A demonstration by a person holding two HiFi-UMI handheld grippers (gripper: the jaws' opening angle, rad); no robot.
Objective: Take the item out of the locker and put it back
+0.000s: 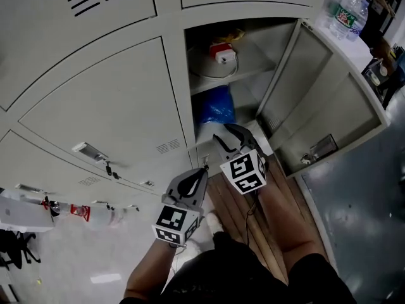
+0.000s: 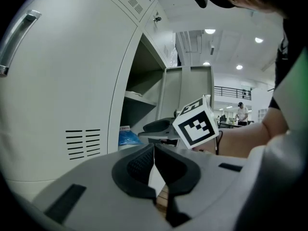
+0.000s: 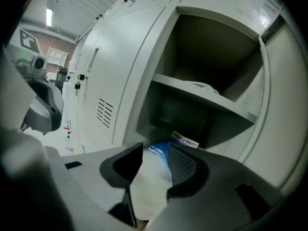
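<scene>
While both arms reach out from the bottom of the head view, the right gripper [image 1: 226,133] points at the open locker [image 1: 188,75] and tips a little down. A bare forearm [image 1: 288,230] runs up behind it. The left gripper [image 1: 200,173] is just beside it, lower in the picture, in front of the shut door [image 1: 107,106] next to the open locker. It points almost level.

The right gripper's jaws stand apart and nothing is between them. The left gripper's jaws are pressed together at the tips, and they hold nothing.

The blue bag [image 1: 214,106] lies in the bottom part of the locker, under the shelf [image 1: 253,68]. In the right gripper view it shows just past the open jaws. The grippers do not touch it. On the shelf sits a round white thing [image 1: 209,68] with a red and white thing [image 1: 223,54] on top.

A white tag [image 3: 185,139] on the bag has small dark print, too small to read. Each gripper has a cube [image 1: 243,170] with black and white squares. Bottles [image 1: 347,14] with green labels stand at the top right, and their words cannot be read.
</scene>
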